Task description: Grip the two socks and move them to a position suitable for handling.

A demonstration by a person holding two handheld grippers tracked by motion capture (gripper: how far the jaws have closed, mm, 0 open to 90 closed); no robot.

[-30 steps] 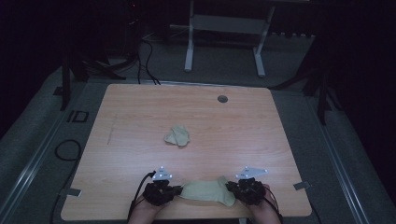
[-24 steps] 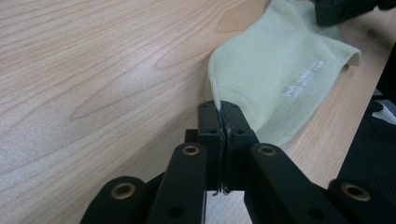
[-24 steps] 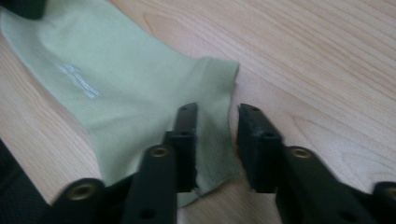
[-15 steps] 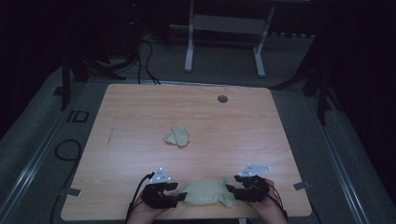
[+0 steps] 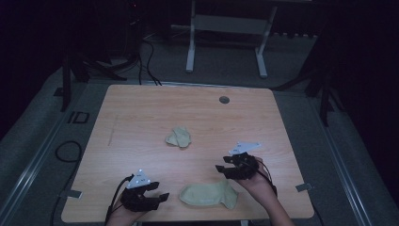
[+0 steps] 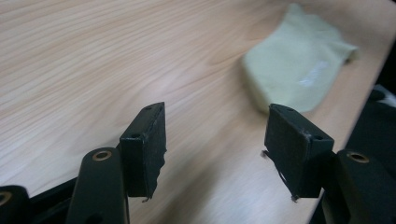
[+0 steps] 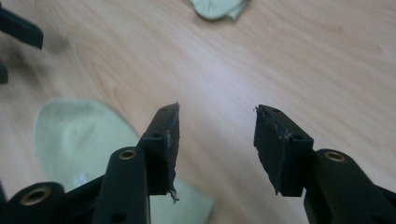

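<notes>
Flattened pale green sock [image 5: 208, 194] lying near the front edge of the wooden table [image 5: 141, 113], between the two hand-held grippers and touched by neither. Second pale green sock [image 5: 179, 137], crumpled into a small heap, resting well apart toward the middle of the tabletop. Left gripper [image 5: 160, 198] low at the front left, just beside the flat sock's rounded end, jaws spread wide with nothing between them. Right gripper [image 5: 220, 169] raised above and to the right of the flat sock, pointed toward the table's middle, jaws likewise parted and empty. In the left gripper view, open jaws over bare wood grain, flat sock [image 6: 299, 65] beyond them by the table edge. In the right gripper view, flat sock [image 7: 79, 135] below the left-hand jaw, crumpled sock [image 7: 219, 8] at the top edge. Small dark round grommet [image 5: 224, 100] near the far edge. Grey floor, black cables [image 5: 66, 151] and a white frame [image 5: 226, 28] beyond the table.
</notes>
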